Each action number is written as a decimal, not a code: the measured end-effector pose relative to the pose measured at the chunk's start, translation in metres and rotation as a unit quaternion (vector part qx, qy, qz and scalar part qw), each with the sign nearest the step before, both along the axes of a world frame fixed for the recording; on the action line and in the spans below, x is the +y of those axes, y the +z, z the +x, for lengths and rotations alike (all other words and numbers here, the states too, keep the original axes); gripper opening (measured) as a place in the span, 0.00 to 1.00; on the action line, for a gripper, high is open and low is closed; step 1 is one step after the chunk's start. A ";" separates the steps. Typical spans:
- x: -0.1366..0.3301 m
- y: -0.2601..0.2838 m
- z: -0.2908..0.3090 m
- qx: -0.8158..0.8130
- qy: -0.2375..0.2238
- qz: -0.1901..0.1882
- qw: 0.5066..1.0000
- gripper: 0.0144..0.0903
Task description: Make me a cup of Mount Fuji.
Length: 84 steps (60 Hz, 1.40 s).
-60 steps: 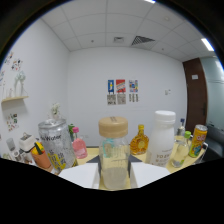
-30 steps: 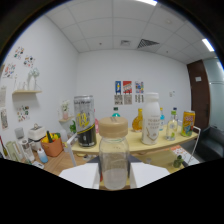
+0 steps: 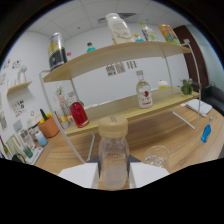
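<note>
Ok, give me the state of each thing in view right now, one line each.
Tool: shut on the clear bottle, a finger pressed on each side.
Clear bottle: upright, tan lid on, looks empty.
Glass cup: upright on the table, right of the bottle, empty.
Red bottle: upright on the lower shelf, capped.
Red-label bottle: upright on the lower shelf, capped.
Orange pot: upright, utensils inside.
Blue item: lying on the table.

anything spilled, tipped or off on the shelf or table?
Nothing stands out. The gripper is shut on the clear jar with its tan lid on; the bottles on the two-tier shelf stand upright relative to it, the glass beside the jar is upright, and no spill shows.
</note>
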State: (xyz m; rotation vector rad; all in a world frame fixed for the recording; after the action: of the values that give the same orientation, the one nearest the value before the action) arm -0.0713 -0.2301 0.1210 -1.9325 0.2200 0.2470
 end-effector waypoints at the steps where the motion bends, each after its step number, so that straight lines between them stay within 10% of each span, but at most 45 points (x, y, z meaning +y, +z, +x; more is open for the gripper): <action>1: 0.000 0.000 0.000 0.022 -0.003 -0.001 1.000 0.34; 27: 0.021 0.014 0.004 0.564 -0.097 0.008 0.820 0.34; 56: 0.019 0.017 -0.001 0.736 -0.102 -0.008 0.670 0.34; 64: 0.018 0.024 -0.003 0.700 -0.090 -0.007 0.708 0.34; 84: 0.027 0.057 -0.012 0.175 0.003 0.065 0.982 0.34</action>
State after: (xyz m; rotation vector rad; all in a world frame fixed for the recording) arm -0.0834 -0.2032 0.1775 -1.7501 0.4185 0.5933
